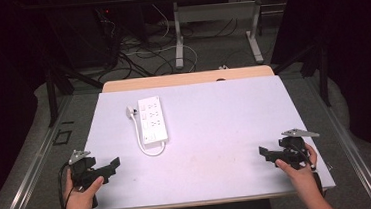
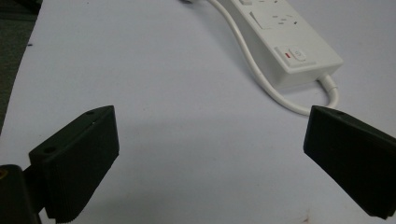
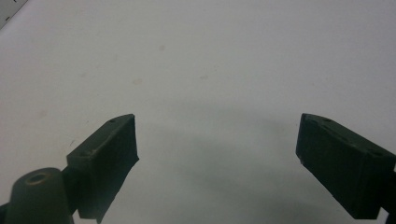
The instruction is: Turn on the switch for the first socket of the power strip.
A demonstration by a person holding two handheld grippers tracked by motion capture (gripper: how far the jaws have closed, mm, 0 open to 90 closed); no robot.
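A white power strip lies on the white table top at the left of middle, its white cable looping from its near end back to a plug beside it. In the left gripper view the strip's switch end and cable lie ahead of the jaws. My left gripper hovers open near the front left corner, nothing between its jaws. My right gripper stands open near the front right edge over bare table.
Beyond the table's far wooden edge the floor holds tangled cables and the white legs of another desk. Dark frame bars stand at both sides. A metal rail runs along the left.
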